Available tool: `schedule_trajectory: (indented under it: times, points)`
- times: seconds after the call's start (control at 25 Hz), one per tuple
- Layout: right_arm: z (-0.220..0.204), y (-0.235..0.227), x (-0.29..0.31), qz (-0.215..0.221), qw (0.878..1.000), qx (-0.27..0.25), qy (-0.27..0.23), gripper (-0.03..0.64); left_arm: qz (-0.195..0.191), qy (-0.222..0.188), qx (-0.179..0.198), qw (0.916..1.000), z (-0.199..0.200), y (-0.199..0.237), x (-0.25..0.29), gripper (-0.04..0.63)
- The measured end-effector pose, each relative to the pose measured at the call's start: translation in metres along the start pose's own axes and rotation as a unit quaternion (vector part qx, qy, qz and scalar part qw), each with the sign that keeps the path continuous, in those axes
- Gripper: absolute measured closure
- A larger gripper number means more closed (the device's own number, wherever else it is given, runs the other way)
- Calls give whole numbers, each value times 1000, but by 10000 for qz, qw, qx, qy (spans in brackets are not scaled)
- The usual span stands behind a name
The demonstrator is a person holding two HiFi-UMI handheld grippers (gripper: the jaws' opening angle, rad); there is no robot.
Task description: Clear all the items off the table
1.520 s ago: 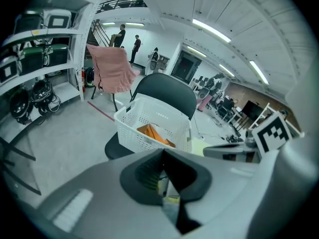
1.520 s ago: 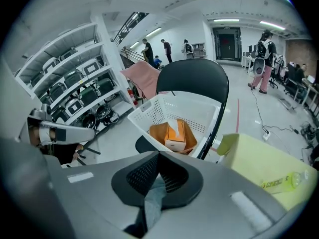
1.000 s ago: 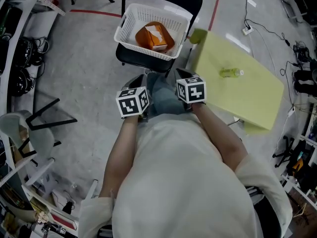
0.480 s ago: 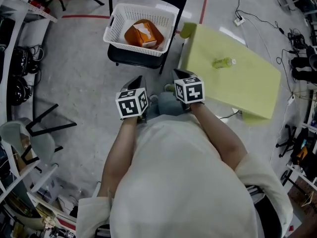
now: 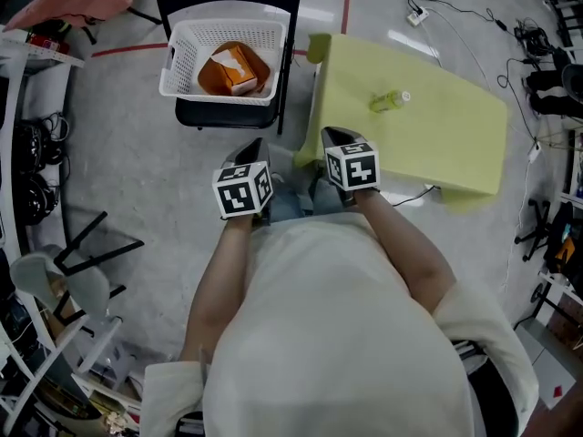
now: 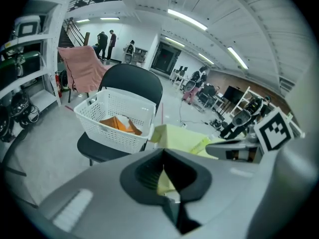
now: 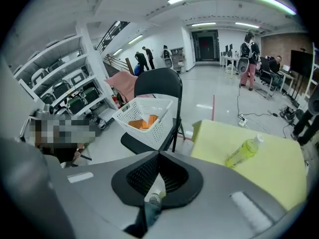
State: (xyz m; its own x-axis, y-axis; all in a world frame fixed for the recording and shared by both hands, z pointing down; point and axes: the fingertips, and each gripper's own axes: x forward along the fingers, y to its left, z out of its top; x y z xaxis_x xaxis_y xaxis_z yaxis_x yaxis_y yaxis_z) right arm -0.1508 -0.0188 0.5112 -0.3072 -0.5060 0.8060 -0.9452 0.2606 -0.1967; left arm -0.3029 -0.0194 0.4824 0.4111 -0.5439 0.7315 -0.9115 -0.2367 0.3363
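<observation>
Holding the left gripper [image 6: 163, 159] and the right gripper [image 7: 158, 158] side by side just in front of the torso, both angled downward. Reading the jaws of each as pressed fully together, gripping nothing.

Noting the near left corner of the yellow-green table [image 5: 455, 153] just beyond the right gripper. Finding the green bottle [image 5: 389, 101] lying on its side on the tabletop, roughly midway between the left and right edges, somewhat closer to the far edge, cap toward the right. Logging it as well apart from both grippers.

Noting, just left of the table's far left corner, a black chair [image 5: 219, 115] carrying a white basket [image 5: 179, 62] on its seat. Seeing an orange package [image 5: 228, 71] lying inside the basket.

Seeing cables [image 5: 446, 12] trailing across the floor past the far edge.
</observation>
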Motion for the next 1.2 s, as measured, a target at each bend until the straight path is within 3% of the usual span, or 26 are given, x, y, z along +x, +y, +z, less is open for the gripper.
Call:
schedule_trajectory:
  times: [0.64,1.2]
  points:
    - [-18,-112,-26,-320,9989,350,-68,618,-265,308,303,9987,4,-96,64,586]
    - [-63,-209,-17,-543,9967,604,-5,618,-179,547,321,9978,-16,-146,113,586]
